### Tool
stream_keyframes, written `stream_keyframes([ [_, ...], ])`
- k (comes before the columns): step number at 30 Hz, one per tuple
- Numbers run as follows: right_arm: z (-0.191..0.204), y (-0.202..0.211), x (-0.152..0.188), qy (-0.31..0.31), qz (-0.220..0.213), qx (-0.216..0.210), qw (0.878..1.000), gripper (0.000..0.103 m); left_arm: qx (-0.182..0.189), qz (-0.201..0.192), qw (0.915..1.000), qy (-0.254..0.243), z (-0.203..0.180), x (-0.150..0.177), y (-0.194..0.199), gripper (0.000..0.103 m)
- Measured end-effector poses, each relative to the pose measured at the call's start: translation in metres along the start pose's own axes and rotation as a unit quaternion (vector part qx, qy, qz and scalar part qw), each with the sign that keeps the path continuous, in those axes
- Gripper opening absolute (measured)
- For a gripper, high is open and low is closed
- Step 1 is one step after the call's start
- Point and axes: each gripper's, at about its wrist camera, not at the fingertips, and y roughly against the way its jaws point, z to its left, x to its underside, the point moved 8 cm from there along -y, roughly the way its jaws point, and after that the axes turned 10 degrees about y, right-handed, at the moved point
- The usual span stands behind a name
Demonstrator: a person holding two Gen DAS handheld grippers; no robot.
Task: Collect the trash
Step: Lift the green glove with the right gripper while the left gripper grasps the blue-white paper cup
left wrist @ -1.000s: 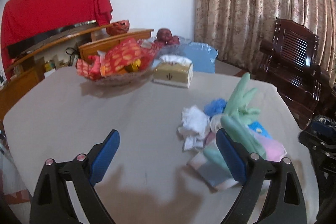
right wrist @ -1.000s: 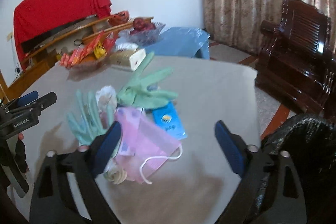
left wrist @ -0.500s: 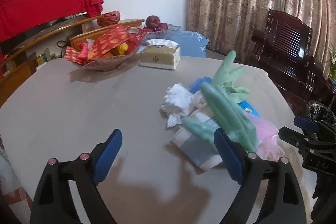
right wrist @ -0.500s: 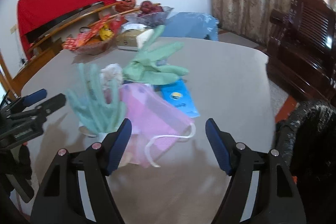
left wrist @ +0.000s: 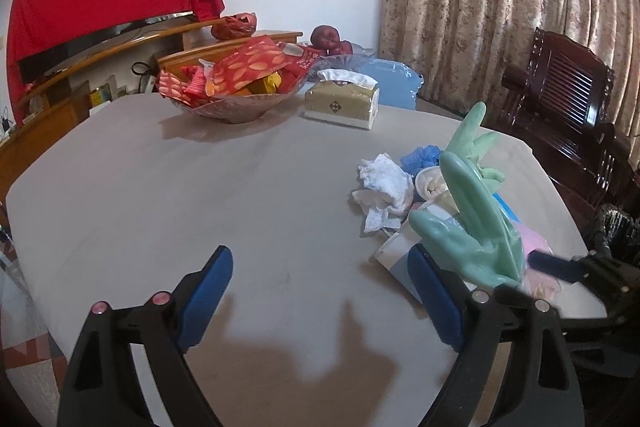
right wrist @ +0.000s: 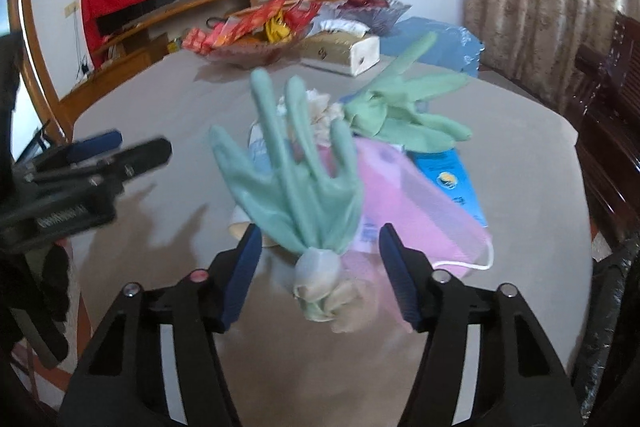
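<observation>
A heap of trash lies on the grey table (left wrist: 200, 195): a near green rubber glove (right wrist: 296, 179), a second green glove (right wrist: 404, 107), a pink mask (right wrist: 416, 215), a blue packet (right wrist: 448, 171), crumpled white tissue (left wrist: 384, 187) and a blue wad (left wrist: 424, 155). My right gripper (right wrist: 320, 267) is open, its jaws either side of the near glove's knotted cuff. My left gripper (left wrist: 320, 291) is open and empty over bare table, left of the heap; the near glove (left wrist: 472, 227) stands by its right finger.
A glass bowl of red snack packets (left wrist: 236, 83) and a tissue box (left wrist: 342, 103) stand at the table's far side. A black bin bag (right wrist: 612, 307) hangs at the right edge. A dark wooden chair (left wrist: 560, 107) stands to the right, a wooden cabinet (left wrist: 60, 99) to the left.
My right gripper has moved forward to the near green glove and narrowed around its cuff. My left gripper has shifted slightly; it stays open.
</observation>
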Motion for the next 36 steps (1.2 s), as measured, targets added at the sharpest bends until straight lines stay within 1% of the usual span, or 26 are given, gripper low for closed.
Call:
stream_keyframes([
  [2,0.002,-0.004,0.003,0.009,0.003,0.009,1.000,0.055,0.001,0.001,1.0000,0.003,0.001,-0.001,0.000,0.087],
  [4,0.007,-0.005,0.003,0.035,0.000,0.024,0.999,0.054,0.001,0.001,1.0000,0.004,0.002,-0.001,-0.001,0.087],
  [5,0.007,-0.006,0.003,0.042,0.000,0.029,0.999,0.052,0.002,0.001,1.0000,0.005,0.002,-0.001,-0.001,0.087],
  [6,0.006,-0.007,0.003,0.049,0.000,0.037,0.998,0.044,0.002,0.002,1.0000,0.005,0.001,-0.001,-0.002,0.087],
  [7,0.005,-0.007,0.003,0.056,0.001,0.047,0.997,0.038,0.002,0.002,1.0000,0.004,0.001,0.000,-0.001,0.087],
  [8,0.003,-0.007,0.003,0.058,0.000,0.048,0.997,0.032,0.003,0.003,1.0000,0.004,0.000,0.000,-0.001,0.087],
  [11,-0.004,-0.002,0.003,0.036,-0.003,0.029,0.999,0.028,0.006,0.006,1.0000,0.003,-0.003,0.002,-0.001,0.087],
  [16,-0.017,0.021,-0.002,-0.030,-0.026,-0.015,0.999,0.027,0.010,0.008,0.9999,-0.006,-0.013,0.003,-0.001,0.087],
  [19,-0.024,0.037,-0.008,-0.048,-0.042,-0.024,0.998,0.027,0.016,0.011,0.9997,-0.012,-0.022,0.005,-0.002,0.087],
  [24,-0.049,0.055,-0.009,-0.069,-0.051,0.002,0.996,0.027,0.030,0.016,0.9992,-0.022,-0.041,0.010,-0.005,0.087],
  [29,-0.076,0.057,0.000,-0.095,-0.046,0.032,0.994,0.027,0.045,0.021,0.9981,-0.036,-0.062,0.015,-0.010,0.087],
  [33,-0.089,0.056,0.008,-0.109,-0.041,0.041,0.992,0.027,0.049,0.033,0.9976,-0.035,-0.074,0.021,-0.020,0.087],
  [36,-0.090,0.052,0.011,-0.106,-0.036,0.045,0.993,0.027,0.049,0.038,0.9976,-0.031,-0.081,0.023,-0.028,0.087],
])
